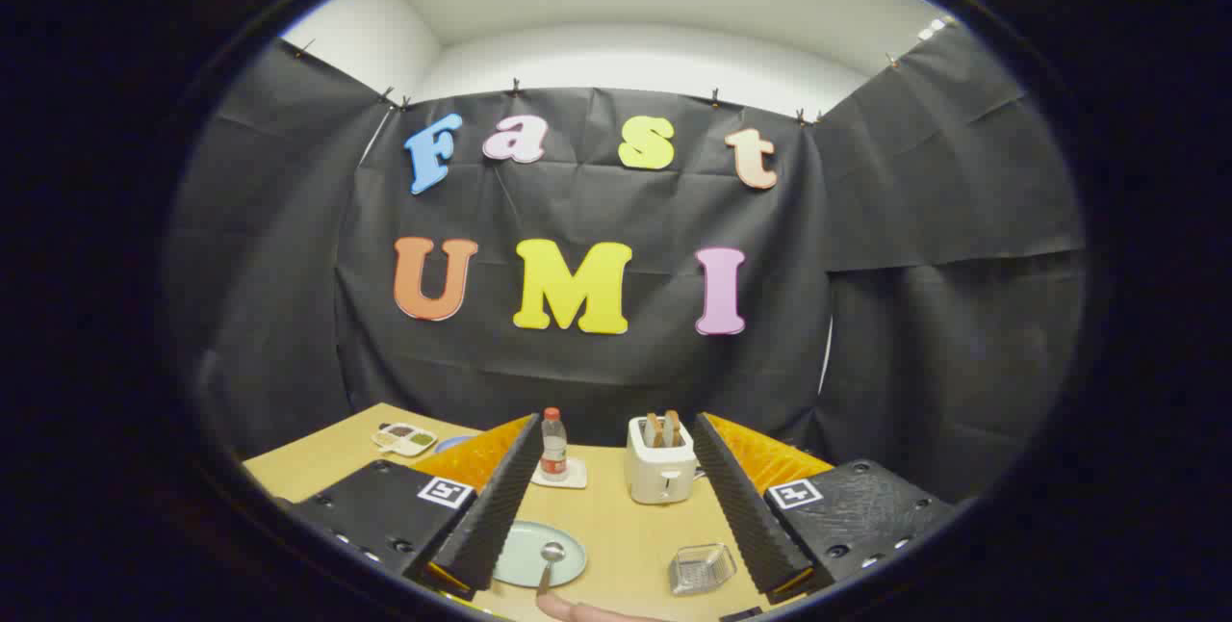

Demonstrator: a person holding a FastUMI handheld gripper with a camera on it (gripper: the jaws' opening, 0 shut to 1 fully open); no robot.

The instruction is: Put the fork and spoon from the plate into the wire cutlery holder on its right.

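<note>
Spread wide, my tool [616,545] hangs above the plate [539,555] holding a spoon [549,559], wire holder [703,569] beside it.

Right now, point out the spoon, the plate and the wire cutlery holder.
spoon [551,553]: gripper view, on its bowl.
plate [518,555]: gripper view, on its bare left part.
wire cutlery holder [702,568]: gripper view, on its wire wall.

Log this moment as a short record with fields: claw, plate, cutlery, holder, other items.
claw: claw open, fingers wide apart above the table, gripping nothing
plate: round pale green plate between the fingers, toward the left finger
cutlery: metal spoon lying on the plate; fork not made out
holder: wire cutlery holder right of the plate, looks empty
other items: white toaster, small clear bottle with red cap, both beyond the fingers
</note>
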